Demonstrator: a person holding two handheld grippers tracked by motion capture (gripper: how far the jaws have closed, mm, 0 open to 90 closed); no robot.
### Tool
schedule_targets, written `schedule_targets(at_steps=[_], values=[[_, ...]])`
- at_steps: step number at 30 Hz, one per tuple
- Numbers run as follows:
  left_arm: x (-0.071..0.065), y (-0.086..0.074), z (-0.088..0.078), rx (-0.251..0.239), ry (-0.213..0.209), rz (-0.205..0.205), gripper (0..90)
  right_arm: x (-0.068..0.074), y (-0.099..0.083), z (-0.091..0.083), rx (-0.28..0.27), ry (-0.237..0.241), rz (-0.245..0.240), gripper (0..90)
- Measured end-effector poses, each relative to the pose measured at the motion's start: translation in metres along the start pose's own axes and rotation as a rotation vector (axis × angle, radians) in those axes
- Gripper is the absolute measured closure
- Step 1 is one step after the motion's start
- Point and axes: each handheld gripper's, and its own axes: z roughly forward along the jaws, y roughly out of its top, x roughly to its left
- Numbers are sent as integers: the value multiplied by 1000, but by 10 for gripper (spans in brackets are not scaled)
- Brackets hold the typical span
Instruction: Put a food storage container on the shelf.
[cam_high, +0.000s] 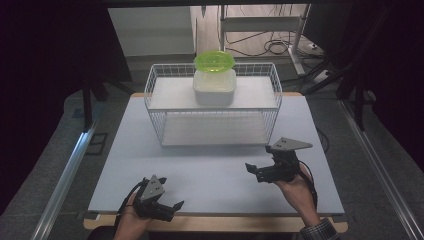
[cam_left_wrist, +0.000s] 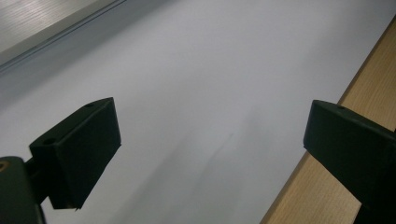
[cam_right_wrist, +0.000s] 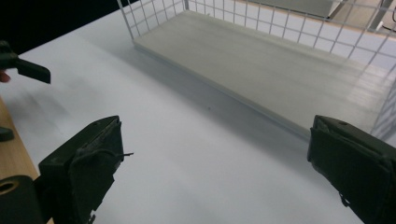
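High view — tabletop (cam_high: 210, 170): white sheet over a wooden board; you stand at its near edge.
High view — wire basket (cam_high: 213, 104): white, two-level rack at the far middle of the tabletop, open toward you, with an upper shelf and a lower shelf.
High view — container (cam_high: 214, 86): white, squarish, sits on the upper shelf at its middle, well apart from both your hands.
High view — green lid (cam_high: 214, 61): round, translucent, rests on top of the container.
High view — left gripper (cam_high: 172, 206): in your left hand (cam_high: 131, 220) at the near left edge, fingers pointing right and spread, nothing between them.
High view — right gripper (cam_high: 252, 170): in your right hand (cam_high: 295, 187) near right, in front of the basket's right corner; fingers point left, apart, nothing held. Grey three-cornered plate on top.

Left gripper view — fingers (cam_left_wrist: 79, 154): wide apart — bare white sheet between them, nothing gripped.
Left gripper view — wooden edge (cam_left_wrist: 327, 186): the board's rim runs under the right-hand finger.

Right gripper view — fingers (cam_right_wrist: 88, 172): wide apart over the white sheet, holding nothing.
Right gripper view — lower shelf (cam_right_wrist: 261, 60): pale board inside the wire basket, ahead and to the right, near the fingers but not touching.
Right gripper view — your other gripper (cam_right_wrist: 28, 67): one dark finger at the far left edge.
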Motion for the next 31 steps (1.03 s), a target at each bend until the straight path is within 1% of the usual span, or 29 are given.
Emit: schedule_targets(at_steps=[9, 22, 25, 28, 31], values=[[0, 0, 0, -1, -2, -1, 36, -4, -26, -1, 29, -22, 15, 40], [1, -1, 1, 9, -6, -4, 36, -4, -61, 3, 124, -49, 11, 22], [1, -1, 1, 11, -10, -8, 36, -5, -70, 5, 160, -55, 13, 18], [1, -2, 2, 12, -11, -10, 36, -5, -76, 7, 194, -67, -1, 13], [2, -1, 2, 11, -12, -10, 36, -5, -77, 9, 201, -70, -2, 11]])
